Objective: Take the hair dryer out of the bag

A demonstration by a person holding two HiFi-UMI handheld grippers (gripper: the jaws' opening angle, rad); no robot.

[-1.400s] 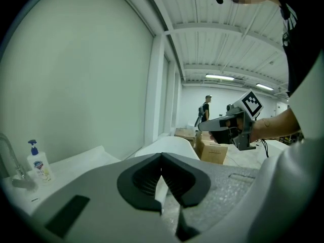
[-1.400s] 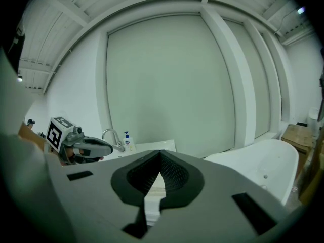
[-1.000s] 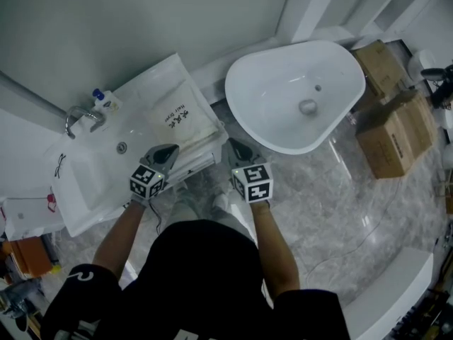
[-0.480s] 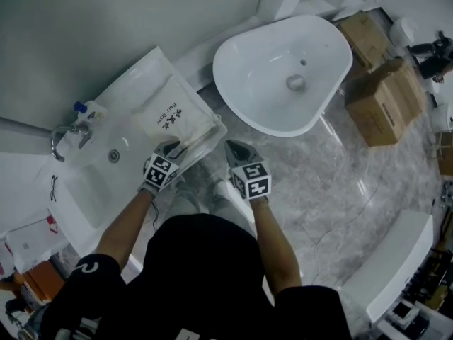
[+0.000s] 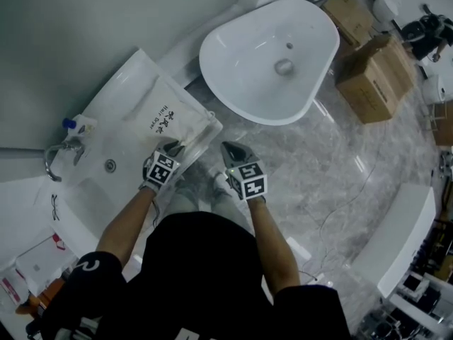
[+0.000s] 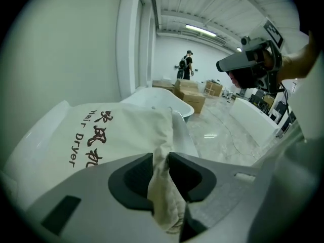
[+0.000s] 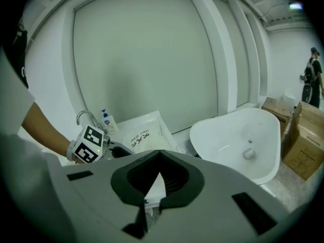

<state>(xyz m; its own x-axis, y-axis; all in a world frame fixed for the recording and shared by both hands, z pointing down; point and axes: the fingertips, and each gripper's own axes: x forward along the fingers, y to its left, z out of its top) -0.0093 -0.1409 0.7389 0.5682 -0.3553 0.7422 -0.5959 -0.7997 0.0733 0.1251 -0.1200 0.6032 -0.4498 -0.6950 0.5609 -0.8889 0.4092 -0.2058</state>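
A cream cloth bag (image 5: 166,119) printed "Hair Dryer" lies flat on the white washbasin counter (image 5: 92,190). It also shows in the left gripper view (image 6: 101,135) and the right gripper view (image 7: 144,135). No hair dryer is visible; whatever the bag holds is hidden. My left gripper (image 5: 172,149) is at the bag's near edge. Its jaws have just been opening, and a bunched fold of the bag sits between the fingertips (image 6: 161,158), touched on both sides. My right gripper (image 5: 230,149) hangs shut and empty just off the counter's corner (image 7: 160,153), apart from the bag.
A tap (image 5: 60,154) and a soap bottle (image 5: 74,125) stand at the counter's back. A large white tub (image 5: 269,62) sits on the marble floor to the right, with cardboard boxes (image 5: 368,76) beyond it. A person (image 6: 187,65) stands far off.
Both grippers have come down toward the counter. The left one has reached the bag's near edge and now has its fabric between the jaws. The right one stays shut.
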